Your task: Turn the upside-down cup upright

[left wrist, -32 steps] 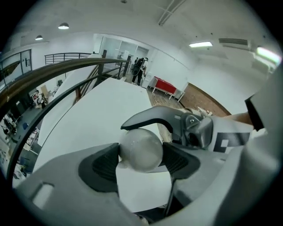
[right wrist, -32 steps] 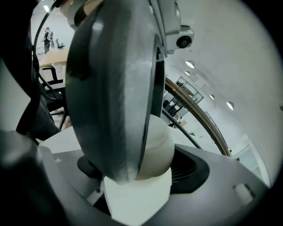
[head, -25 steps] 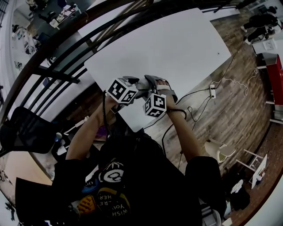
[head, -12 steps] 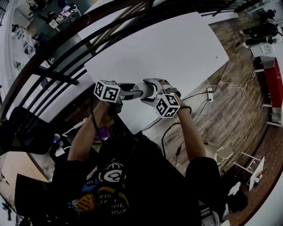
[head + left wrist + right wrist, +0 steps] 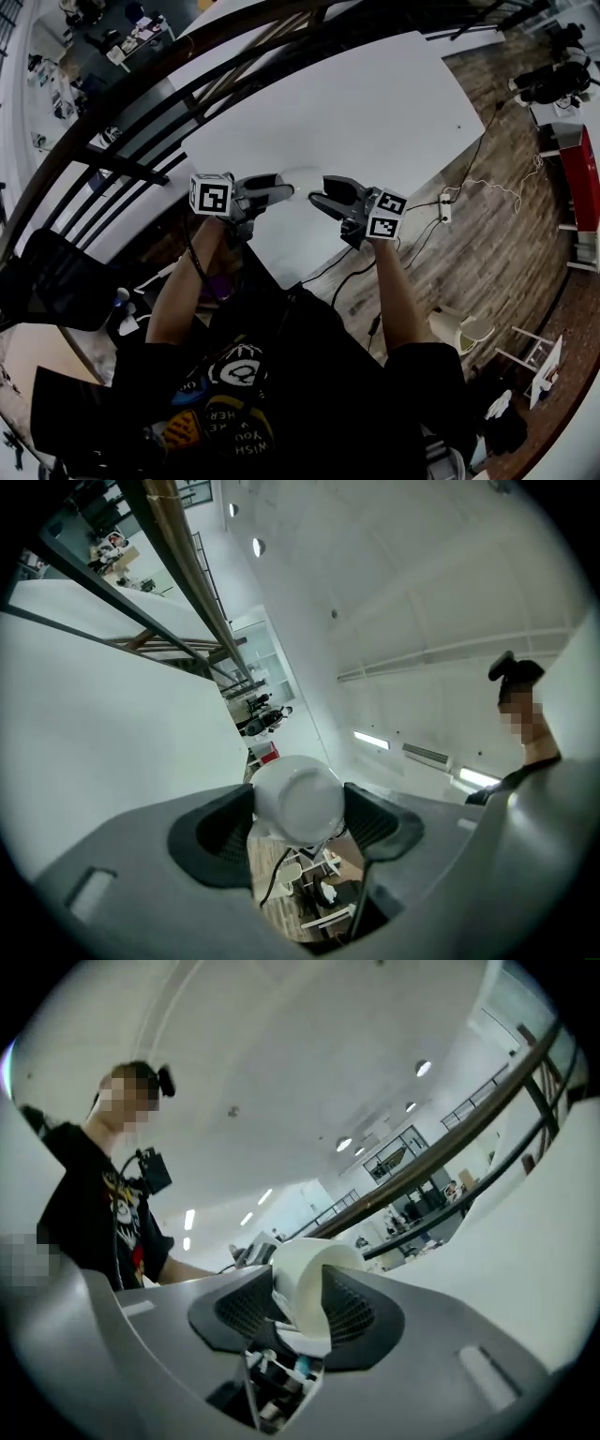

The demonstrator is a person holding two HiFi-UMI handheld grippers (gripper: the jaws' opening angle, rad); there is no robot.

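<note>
A white cup [image 5: 298, 799] is held in the air between both grippers, over the near edge of the white table [image 5: 375, 103]. In the left gripper view its round base faces the camera, and the left gripper [image 5: 298, 822] is shut on its sides with jaws wide. In the right gripper view a curved white wall of the cup [image 5: 307, 1283] fills the gap between the jaws of the right gripper [image 5: 302, 1309], which are closing on it. In the head view the left gripper [image 5: 277, 191] and the right gripper [image 5: 321, 199] point at each other, level. The cup barely shows there against the white table.
A dark railing [image 5: 141, 103] crosses behind the table. On the wooden floor to the right lie cables and a power strip [image 5: 448, 199]. A black chair [image 5: 56, 272] stands at the left and a red cabinet [image 5: 583, 159] at the far right.
Both grippers have risen from the table's near edge and rolled. Their marker cubes have swung apart, so the jaws now face each other across the cup.
</note>
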